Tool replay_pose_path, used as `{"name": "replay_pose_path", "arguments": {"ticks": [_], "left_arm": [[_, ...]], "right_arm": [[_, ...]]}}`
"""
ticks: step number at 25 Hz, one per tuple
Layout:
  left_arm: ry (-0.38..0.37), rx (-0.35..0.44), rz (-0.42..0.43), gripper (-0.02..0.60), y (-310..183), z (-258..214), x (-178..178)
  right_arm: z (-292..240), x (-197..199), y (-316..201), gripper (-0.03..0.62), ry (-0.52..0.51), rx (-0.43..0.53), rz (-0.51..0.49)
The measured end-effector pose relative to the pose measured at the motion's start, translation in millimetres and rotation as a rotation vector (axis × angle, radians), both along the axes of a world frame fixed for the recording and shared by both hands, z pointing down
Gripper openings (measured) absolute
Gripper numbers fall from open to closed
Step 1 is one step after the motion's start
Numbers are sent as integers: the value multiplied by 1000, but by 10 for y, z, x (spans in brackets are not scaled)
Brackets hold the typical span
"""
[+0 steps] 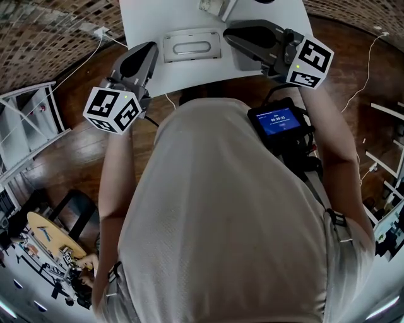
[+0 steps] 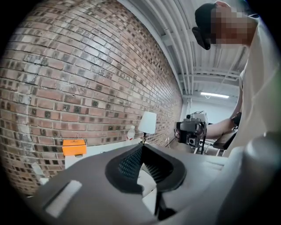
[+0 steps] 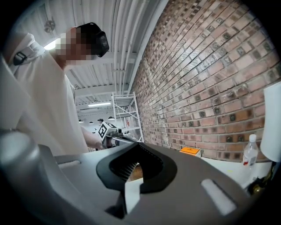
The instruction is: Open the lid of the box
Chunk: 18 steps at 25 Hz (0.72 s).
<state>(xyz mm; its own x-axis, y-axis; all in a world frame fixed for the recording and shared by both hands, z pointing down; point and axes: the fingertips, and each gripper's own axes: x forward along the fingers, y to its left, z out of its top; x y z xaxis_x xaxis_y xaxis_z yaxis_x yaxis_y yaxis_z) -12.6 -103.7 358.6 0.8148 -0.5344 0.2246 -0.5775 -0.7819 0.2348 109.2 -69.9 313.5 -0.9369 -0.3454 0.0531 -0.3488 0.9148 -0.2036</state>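
Note:
A flat pale grey box [image 1: 191, 46] with a recessed lid lies closed on the white table [image 1: 145, 19], straight ahead of me. My left gripper [image 1: 149, 49] hovers just left of it and my right gripper [image 1: 232, 33] just right of it; neither touches it. Each points inward toward the other. In the left gripper view the left gripper [image 2: 141, 147] has its black pads meeting at the tips, with nothing held. The right gripper [image 3: 137, 146] is likewise shut and empty. Neither gripper view shows the box.
A small orange box [image 2: 73, 147] sits on the table by the brick wall, with a plastic bottle [image 2: 131, 132] and a white lamp [image 2: 148, 123] further along. A device with a blue screen [image 1: 276, 120] hangs at the person's chest. Cables and shelving stand on the wooden floor [image 1: 69, 145].

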Motion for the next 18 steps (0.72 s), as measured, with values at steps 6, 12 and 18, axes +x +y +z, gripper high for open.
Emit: {"name": "replay_pose_path", "arguments": {"ticks": [6, 12, 18], "left_arm": [[5, -6, -5, 0, 14, 11, -18], [-2, -13, -11, 0, 32, 49, -48], [-1, -19, -13, 0, 16, 53, -35]], "right_arm": [[21, 3, 0, 0, 16, -9, 0], [79, -25, 12, 0, 23, -18, -6], [51, -29, 2, 0, 23, -17, -13]]}}
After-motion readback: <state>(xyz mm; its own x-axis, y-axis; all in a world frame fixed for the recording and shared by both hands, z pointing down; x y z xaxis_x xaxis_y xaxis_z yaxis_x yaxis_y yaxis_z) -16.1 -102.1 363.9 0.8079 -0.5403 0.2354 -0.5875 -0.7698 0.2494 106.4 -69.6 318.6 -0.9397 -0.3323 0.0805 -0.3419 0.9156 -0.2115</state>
